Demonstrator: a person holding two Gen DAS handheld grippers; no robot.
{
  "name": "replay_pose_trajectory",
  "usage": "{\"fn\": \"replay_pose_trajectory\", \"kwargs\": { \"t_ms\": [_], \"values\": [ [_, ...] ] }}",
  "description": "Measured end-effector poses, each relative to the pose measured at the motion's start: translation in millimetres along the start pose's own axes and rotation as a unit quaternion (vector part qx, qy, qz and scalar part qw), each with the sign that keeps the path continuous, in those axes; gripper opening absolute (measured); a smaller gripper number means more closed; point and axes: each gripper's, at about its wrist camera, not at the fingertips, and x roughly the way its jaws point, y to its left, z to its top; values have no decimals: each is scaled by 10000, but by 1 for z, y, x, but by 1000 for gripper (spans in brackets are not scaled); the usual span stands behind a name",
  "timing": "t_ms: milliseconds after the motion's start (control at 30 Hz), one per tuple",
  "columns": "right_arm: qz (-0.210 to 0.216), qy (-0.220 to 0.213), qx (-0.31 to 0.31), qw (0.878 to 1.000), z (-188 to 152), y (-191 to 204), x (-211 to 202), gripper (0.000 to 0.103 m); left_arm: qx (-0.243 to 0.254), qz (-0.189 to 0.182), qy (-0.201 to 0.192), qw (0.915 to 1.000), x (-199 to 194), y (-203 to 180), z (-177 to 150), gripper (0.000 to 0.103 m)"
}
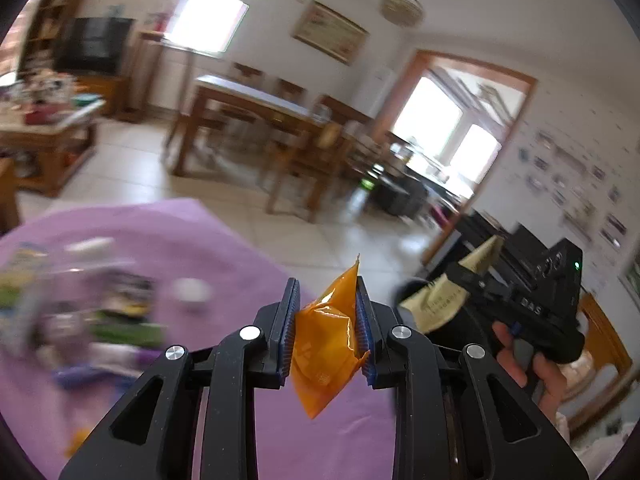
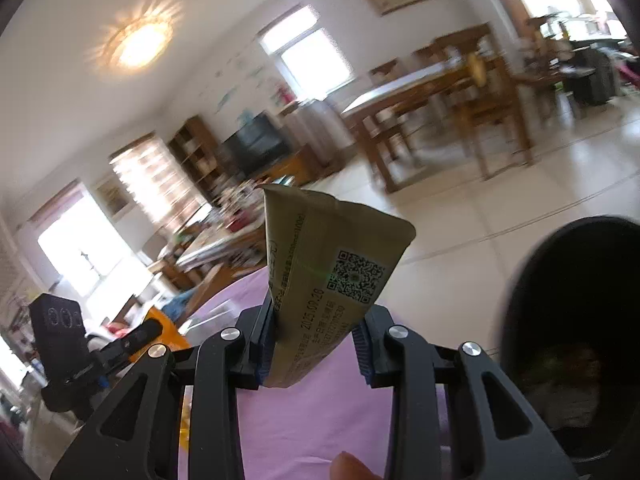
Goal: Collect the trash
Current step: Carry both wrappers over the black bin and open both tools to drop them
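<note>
My left gripper (image 1: 326, 330) is shut on an orange plastic sachet (image 1: 324, 354), held above the purple tablecloth (image 1: 224, 248). My right gripper (image 2: 314, 342) is shut on an olive-gold packet (image 2: 320, 280) with a QR code and printed date. The right gripper also shows in the left wrist view (image 1: 520, 300), to the right, with the gold packet (image 1: 440, 300) sticking out of it. A black round bin (image 2: 576, 320) with some trash inside stands at the right of the right wrist view. More wrappers (image 1: 100, 312) lie blurred on the cloth at the left.
A wooden dining table with chairs (image 1: 272, 120) stands across the tiled floor. A cluttered wooden coffee table (image 1: 48, 120) and a TV (image 1: 96, 44) are at the left. A doorway (image 1: 452, 128) opens at the right. The left gripper's body shows in the right wrist view (image 2: 64, 352).
</note>
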Motion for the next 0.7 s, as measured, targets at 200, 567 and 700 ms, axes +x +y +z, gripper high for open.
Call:
{"fn": "replay_pose_trajectory", "kwargs": {
  "t_ms": [200, 567, 700],
  "values": [
    [-758, -514, 239, 9955, 10, -66, -46, 33, 319, -682, 409, 9963, 76, -75, -16, 27],
    [-1615, -697, 705, 9819, -6, -146, -83, 33, 596, -1397, 1263, 9803, 224, -171, -61, 27],
    [-1710, -689, 786, 9797, -12, -165, -92, 33, 666, -1410, 1436, 9773, 260, -187, -73, 27]
  ]
}}
